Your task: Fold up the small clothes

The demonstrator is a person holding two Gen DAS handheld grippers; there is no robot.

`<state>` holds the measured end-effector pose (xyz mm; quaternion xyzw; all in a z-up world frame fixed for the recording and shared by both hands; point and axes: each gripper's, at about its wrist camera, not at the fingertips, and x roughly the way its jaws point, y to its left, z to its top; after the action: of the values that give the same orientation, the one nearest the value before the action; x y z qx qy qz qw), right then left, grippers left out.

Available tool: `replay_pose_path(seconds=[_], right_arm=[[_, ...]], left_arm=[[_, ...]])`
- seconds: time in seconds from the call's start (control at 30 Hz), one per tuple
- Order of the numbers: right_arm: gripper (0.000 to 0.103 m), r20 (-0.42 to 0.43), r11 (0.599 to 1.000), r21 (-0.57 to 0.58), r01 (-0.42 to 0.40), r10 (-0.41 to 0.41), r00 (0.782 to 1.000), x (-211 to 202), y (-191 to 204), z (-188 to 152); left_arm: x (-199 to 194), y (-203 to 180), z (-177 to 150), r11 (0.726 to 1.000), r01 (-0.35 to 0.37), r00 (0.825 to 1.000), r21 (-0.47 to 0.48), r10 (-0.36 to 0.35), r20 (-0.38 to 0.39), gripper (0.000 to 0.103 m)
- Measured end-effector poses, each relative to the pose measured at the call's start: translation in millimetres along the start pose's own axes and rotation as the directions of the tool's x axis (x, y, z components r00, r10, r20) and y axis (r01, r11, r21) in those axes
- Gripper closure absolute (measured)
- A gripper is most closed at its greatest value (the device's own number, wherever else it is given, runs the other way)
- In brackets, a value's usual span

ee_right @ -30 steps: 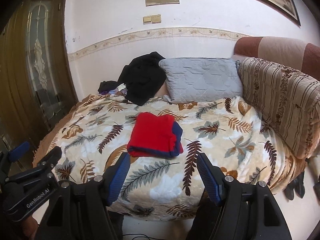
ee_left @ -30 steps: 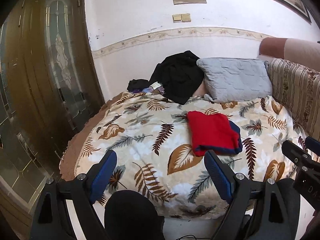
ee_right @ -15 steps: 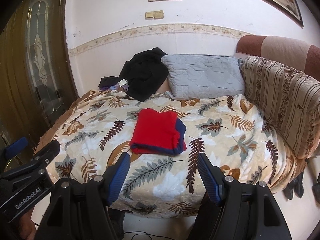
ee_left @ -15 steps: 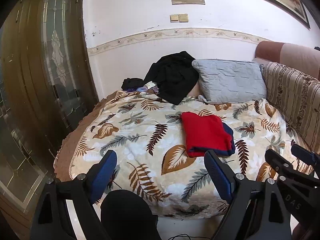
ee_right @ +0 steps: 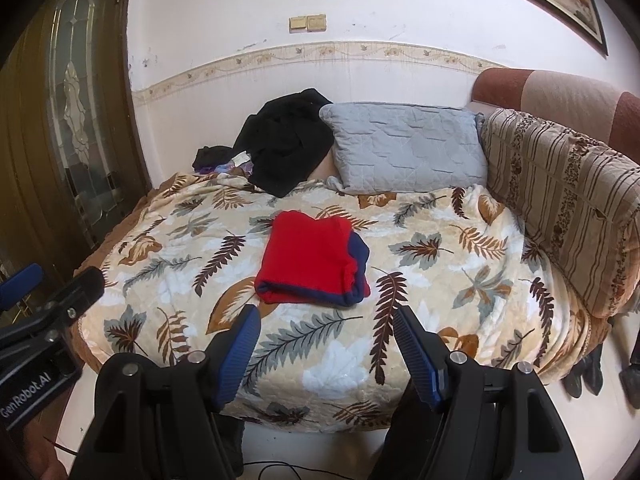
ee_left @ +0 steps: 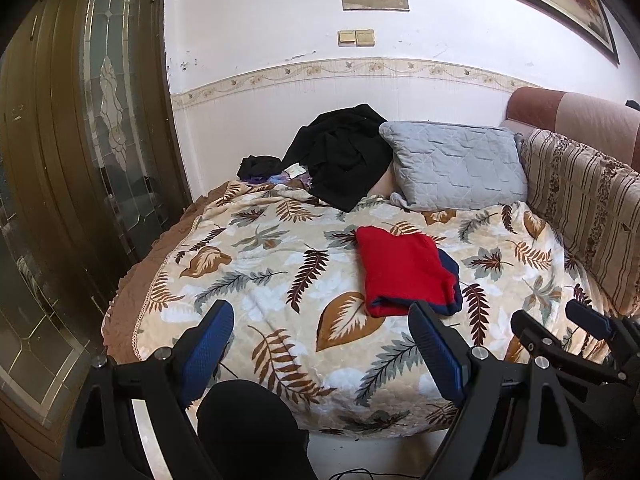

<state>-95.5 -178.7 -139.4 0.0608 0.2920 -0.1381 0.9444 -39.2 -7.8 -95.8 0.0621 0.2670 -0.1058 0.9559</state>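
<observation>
A folded red garment with navy-blue trim lies near the middle of a bed covered by a cream blanket printed with brown and grey leaves. The blue edge shows along its near side and its right side, and it rests flat on the blanket, touching nothing else.

The left tongs hang over the near edge of the bed with the jaws standing wide apart and nothing between them; the blue pads frame only bare blanket. In the left wrist view the red garment sits beyond and just above the right-hand pad, apart from it. The right tongs are also spread, somewhat less widely, and grip nothing; in the right wrist view the garment lies just beyond their tips, centred between the two pads, without touching either. Each tool shows at the edge of the other's view: the right one at the lower right of the left wrist view, the left one at the lower left of the right wrist view, where white lettering is legible on its black body.

At the head of the bed a grey quilted pillow leans against the white wall, and a heap of black clothing rests beside it, partly against the pillow. A striped, flower-patterned cover drapes the raised side on the right. A dark wooden door with leaded glass stands to the left of the bed.
</observation>
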Motion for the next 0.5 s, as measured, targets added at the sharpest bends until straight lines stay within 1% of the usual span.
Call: replay_pose_path(seconds=[0.27, 0.5], right_arm=[[0.030, -0.007, 1.000, 0.001, -0.007, 0.007, 1.000, 1.1, 0.5, 1.8], [0.030, 0.005, 1.000, 0.000, -0.009, 0.009, 1.000, -0.8, 1.5, 5.5]], left_arm=[[-6.0, -1.7, 6.7, 1.000, 0.005, 1.000, -0.002, -0.005, 0.021, 0.014], [-10.7, -2.2, 11.2, 1.000, 0.010, 0.999, -0.003, -0.010, 0.036, 0.014]])
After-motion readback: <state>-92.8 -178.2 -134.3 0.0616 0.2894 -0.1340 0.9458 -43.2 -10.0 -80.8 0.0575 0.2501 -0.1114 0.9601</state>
